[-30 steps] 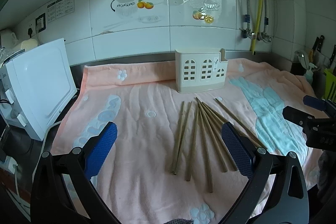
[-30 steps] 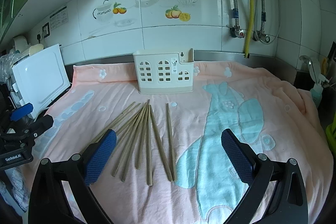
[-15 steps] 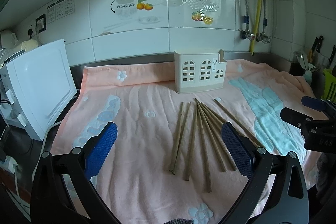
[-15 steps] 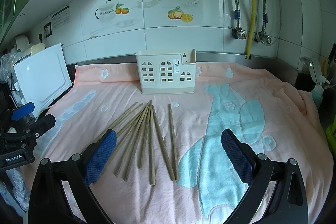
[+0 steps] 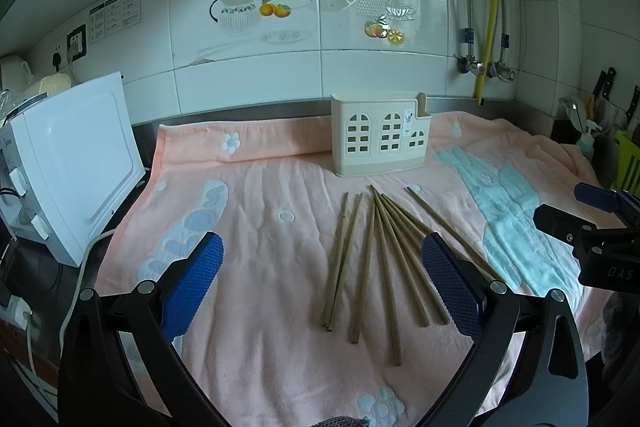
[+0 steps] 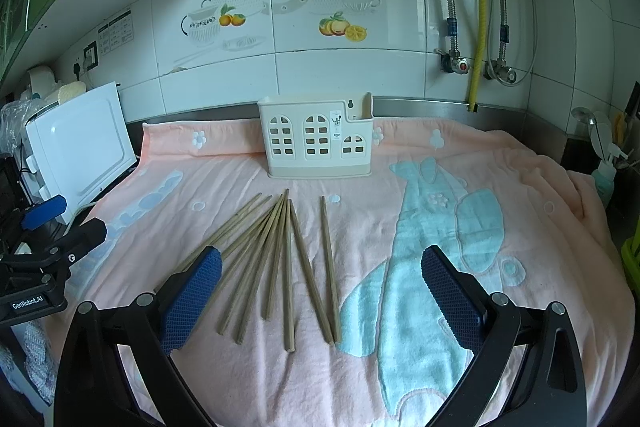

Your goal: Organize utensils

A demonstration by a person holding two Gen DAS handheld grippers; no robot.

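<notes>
Several wooden chopsticks (image 5: 382,255) (image 6: 280,259) lie fanned out on a pink towel (image 5: 260,227) (image 6: 400,367). Behind them a cream utensil holder (image 5: 380,139) (image 6: 318,139) with window cut-outs stands upright near the wall. My left gripper (image 5: 322,281) hovers open over the near ends of the chopsticks, holding nothing. My right gripper (image 6: 320,291) is open too, just above and short of the chopsticks' near ends. In the right wrist view the left gripper (image 6: 60,227) shows at the left edge; in the left wrist view the right gripper (image 5: 576,211) shows at the right edge.
A white appliance (image 5: 72,167) (image 6: 80,147) stands at the towel's left edge. Metal hoses and a yellow pipe (image 6: 478,27) run down the tiled wall at the right. A spray bottle (image 6: 604,175) and knives (image 5: 608,87) sit at the far right.
Both grippers have eased slightly forward and the views have shifted a little; the chopsticks and holder have stayed put. Both stay open.
</notes>
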